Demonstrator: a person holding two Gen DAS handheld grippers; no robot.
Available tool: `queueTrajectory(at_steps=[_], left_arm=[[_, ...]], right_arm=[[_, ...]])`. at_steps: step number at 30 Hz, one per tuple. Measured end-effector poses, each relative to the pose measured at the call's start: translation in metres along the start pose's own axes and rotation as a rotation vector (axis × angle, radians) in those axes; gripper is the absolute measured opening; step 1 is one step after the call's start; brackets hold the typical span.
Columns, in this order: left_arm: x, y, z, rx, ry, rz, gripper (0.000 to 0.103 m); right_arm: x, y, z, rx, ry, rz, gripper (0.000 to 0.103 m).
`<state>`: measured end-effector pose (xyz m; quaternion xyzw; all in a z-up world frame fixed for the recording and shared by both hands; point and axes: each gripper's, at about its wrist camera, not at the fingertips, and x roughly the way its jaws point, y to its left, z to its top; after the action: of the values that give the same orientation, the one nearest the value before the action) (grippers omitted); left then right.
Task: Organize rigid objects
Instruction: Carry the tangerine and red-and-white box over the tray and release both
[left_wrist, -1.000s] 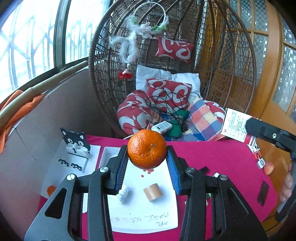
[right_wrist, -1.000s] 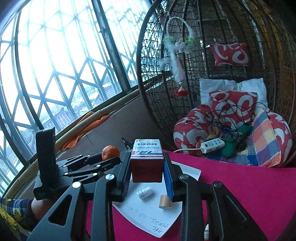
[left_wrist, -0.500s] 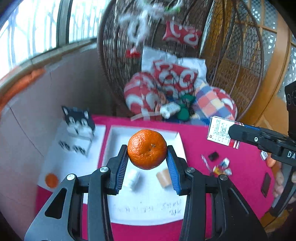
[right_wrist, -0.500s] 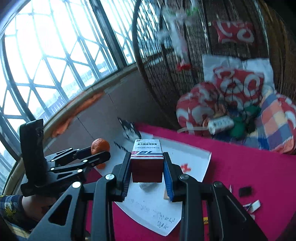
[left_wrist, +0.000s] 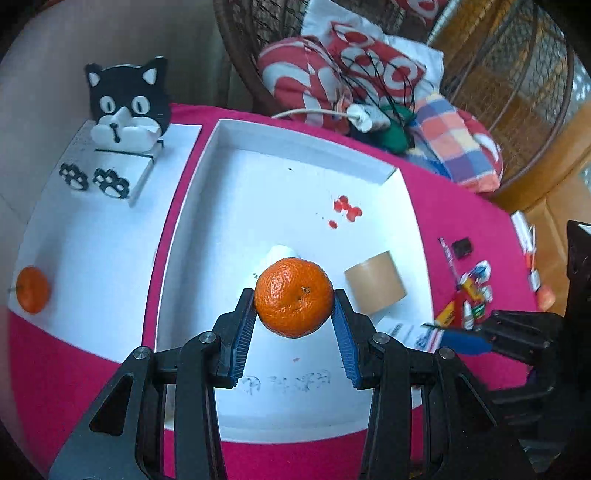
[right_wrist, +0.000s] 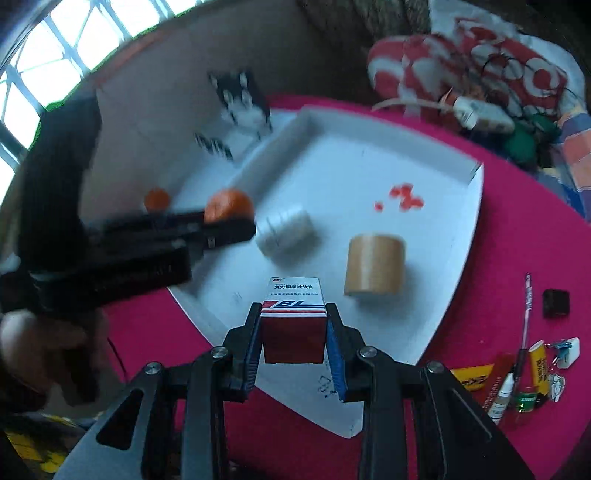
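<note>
Orange (left_wrist: 294, 297) sits clamped in the left gripper's (left_wrist: 294, 325) jaws; the right gripper's (right_wrist: 293, 339) jaws clamp a small box (right_wrist: 293, 321) above the white tray (right_wrist: 476, 206).

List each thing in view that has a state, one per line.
left gripper: shut on the held orange, above the tray.
held orange: clamped between both pads, off the surface.
right gripper: shut on the small box.
small box: upright in the grip, over the tray's near corner.
white tray: open-topped.
tan roll: in the tray, free.
white ribbed piece: in the tray, free.
second orange: on the white sheet outside the tray.
</note>
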<state>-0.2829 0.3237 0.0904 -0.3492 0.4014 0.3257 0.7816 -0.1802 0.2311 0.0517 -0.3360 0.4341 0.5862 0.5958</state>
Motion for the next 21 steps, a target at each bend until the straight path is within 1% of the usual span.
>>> queueTrajectory(at_steps=[4, 7, 9, 12, 13, 14, 15, 16, 17, 18, 20, 21], left_arm=[[0.011, 0.0, 0.006, -0.01, 0.013, 0.001, 0.041], [0.019, 0.001, 0.008, -0.006, 0.017, 0.032, 0.041], [0.024, 0.002, 0.01, -0.008, 0.029, 0.057, 0.041], [0.027, 0.005, 0.013, -0.027, 0.03, 0.075, 0.041], [0.026, 0.005, 0.013, -0.031, 0.025, 0.079, 0.041], [0.026, 0.004, 0.013, -0.03, 0.022, 0.082, 0.041], [0.026, 0.003, 0.013, -0.027, 0.018, 0.089, 0.043], [0.026, 0.001, 0.013, -0.023, 0.012, 0.095, 0.045], [0.026, -0.001, 0.013, -0.018, 0.002, 0.102, 0.056], [0.024, -0.002, 0.013, -0.015, -0.01, 0.108, 0.077], [0.017, -0.006, 0.013, -0.001, -0.066, 0.129, 0.097], [0.013, -0.009, 0.013, 0.008, -0.091, 0.14, 0.103]], right_arm=[[0.013, 0.003, 0.004, -0.016, 0.011, -0.039, 0.031], [0.015, 0.01, 0.009, -0.074, -0.027, -0.108, 0.032], [0.018, 0.011, 0.012, -0.086, -0.035, -0.13, 0.032], [0.016, 0.012, 0.014, -0.111, -0.06, -0.189, 0.034], [0.014, 0.011, 0.015, -0.117, -0.07, -0.202, 0.041], [0.013, 0.011, 0.015, -0.116, -0.078, -0.21, 0.053], [0.01, 0.01, 0.014, -0.11, -0.088, -0.215, 0.06], [0.008, 0.008, 0.013, -0.103, -0.097, -0.221, 0.07], [0.005, 0.008, 0.013, -0.099, -0.105, -0.222, 0.077], [0.001, 0.007, 0.012, -0.097, -0.114, -0.221, 0.079], [-0.004, 0.007, 0.012, -0.098, -0.133, -0.225, 0.081], [-0.009, 0.006, 0.011, -0.098, -0.147, -0.228, 0.083]])
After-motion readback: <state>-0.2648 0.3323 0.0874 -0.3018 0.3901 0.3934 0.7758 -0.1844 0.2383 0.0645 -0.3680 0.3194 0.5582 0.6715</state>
